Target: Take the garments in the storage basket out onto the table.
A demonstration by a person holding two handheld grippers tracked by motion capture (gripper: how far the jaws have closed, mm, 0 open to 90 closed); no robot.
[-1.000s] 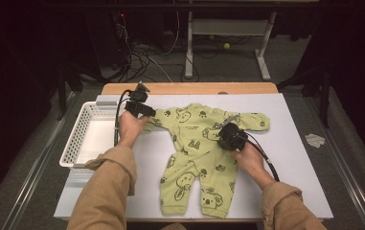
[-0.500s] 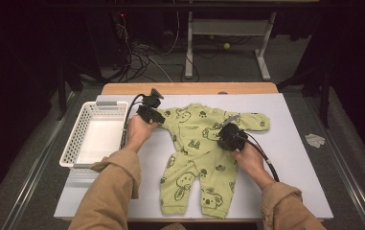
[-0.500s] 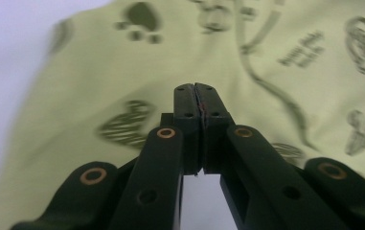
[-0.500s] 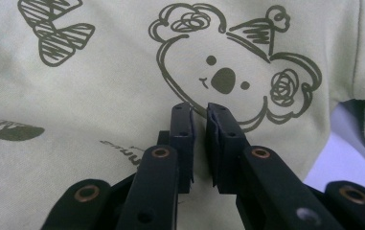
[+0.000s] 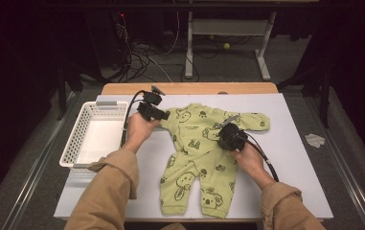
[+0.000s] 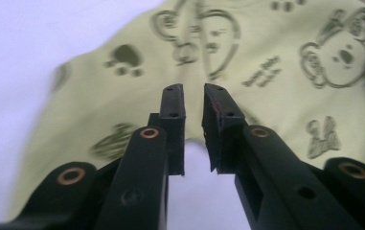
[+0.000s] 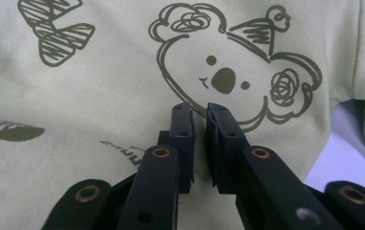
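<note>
A light green baby romper [image 5: 194, 158] printed with koalas lies flat, face up, on the white table top [image 5: 292, 163]. My left gripper [image 5: 164, 115] hovers at the romper's left shoulder. Its jaws have just been opening, and in the left gripper view the gripper [image 6: 194, 96] shows a small gap with nothing in it, the green cloth [image 6: 276, 57] beyond. My right gripper [image 5: 222, 138] rests on the romper's chest. In the right gripper view its jaws [image 7: 200, 112] stand nearly together, tips down on the cloth [image 7: 98, 96] beside a koala face.
A white slatted basket [image 5: 74, 143] sits at the table's left edge, nothing in it. Bare white table lies right of the romper. A crumpled paper [image 5: 315, 140] lies on the floor at the right. Cables and a desk frame [image 5: 189, 52] stand behind the table.
My left hand and gripper have shifted right and a little up, toward the romper's shoulder. The right hand and the romper's body have stayed where they were.
</note>
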